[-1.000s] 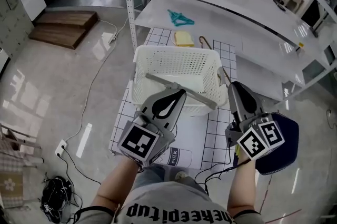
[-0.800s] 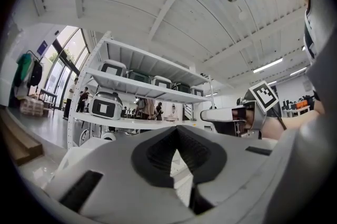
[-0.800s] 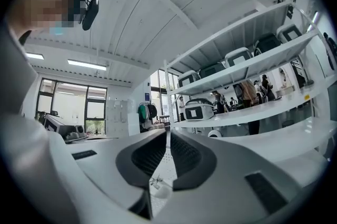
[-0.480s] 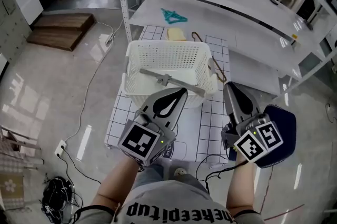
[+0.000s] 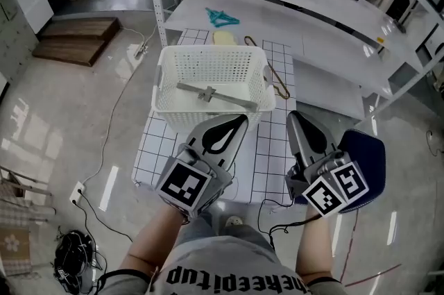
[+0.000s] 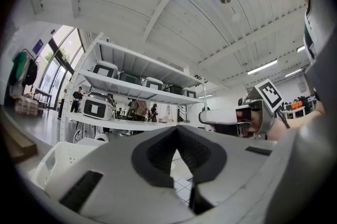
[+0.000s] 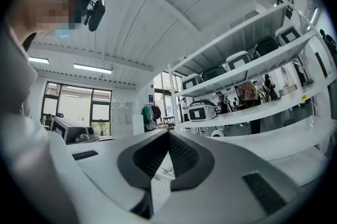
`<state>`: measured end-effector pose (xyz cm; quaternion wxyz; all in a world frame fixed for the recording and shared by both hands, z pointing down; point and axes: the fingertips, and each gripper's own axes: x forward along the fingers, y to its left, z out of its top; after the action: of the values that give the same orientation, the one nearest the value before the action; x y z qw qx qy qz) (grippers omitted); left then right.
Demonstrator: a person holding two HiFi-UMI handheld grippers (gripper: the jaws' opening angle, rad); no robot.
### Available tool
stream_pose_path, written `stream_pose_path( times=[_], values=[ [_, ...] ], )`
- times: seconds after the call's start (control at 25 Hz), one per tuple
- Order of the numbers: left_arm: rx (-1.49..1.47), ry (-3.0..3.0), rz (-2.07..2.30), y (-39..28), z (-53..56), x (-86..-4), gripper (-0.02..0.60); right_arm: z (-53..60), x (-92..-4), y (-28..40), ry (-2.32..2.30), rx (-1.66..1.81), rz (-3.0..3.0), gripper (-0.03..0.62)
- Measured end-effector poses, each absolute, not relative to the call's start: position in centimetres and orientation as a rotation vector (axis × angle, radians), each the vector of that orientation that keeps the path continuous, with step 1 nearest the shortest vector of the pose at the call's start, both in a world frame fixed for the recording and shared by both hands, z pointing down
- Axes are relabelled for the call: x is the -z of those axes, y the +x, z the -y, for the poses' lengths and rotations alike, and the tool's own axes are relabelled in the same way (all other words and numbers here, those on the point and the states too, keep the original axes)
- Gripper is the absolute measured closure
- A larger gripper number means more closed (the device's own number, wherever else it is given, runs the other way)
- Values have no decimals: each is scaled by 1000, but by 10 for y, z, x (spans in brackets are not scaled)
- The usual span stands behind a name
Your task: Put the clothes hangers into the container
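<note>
**Both grippers shut, empty, near side of basket**

Left gripper [image 5: 238, 121] and right gripper [image 5: 291, 116]: jaws together, nothing between them. Grey plastic hanger [image 5: 211, 94] lies inside the white perforated plastic basket [image 5: 166, 89]. Thin brown hanger [image 5: 277, 83] on checked mat [image 5: 268, 148], just beside the basket, partly hidden. Teal hanger [image 5: 220, 16] on white shelf [image 5: 284, 33], too small to make out.

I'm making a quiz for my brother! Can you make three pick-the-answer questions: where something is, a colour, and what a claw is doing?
1. Where is the long grey plastic hanger?
A) in the white holey plastic basket
B) on the floor
C) in a claw

2. What colour is the small plastic hanger on the white shelf?
A) red
B) teal
C) black

3. What is the right claw doing?
A) gripping a hanger
B) wide open
C) shut, empty

Answers: 1 A, it lies slanted inside the basket; 2 B, it looks blue-green; 3 C, its jaws meet with nothing between.
</note>
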<state>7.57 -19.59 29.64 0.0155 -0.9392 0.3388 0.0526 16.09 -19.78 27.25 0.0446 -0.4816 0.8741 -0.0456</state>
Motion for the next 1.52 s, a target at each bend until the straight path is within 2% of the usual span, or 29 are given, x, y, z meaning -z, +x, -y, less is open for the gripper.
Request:
stream_pose_path(
  times=[0.72, 1.52],
  values=[
    [-134, -2983, -1004, 119, 131, -295, 568, 127, -291, 159, -1367, 163, -2715, 598],
    [-127, -2949, -1046, 123, 135, -296, 569, 134, -295, 151, -1313, 88, -2779, 589]
  ],
)
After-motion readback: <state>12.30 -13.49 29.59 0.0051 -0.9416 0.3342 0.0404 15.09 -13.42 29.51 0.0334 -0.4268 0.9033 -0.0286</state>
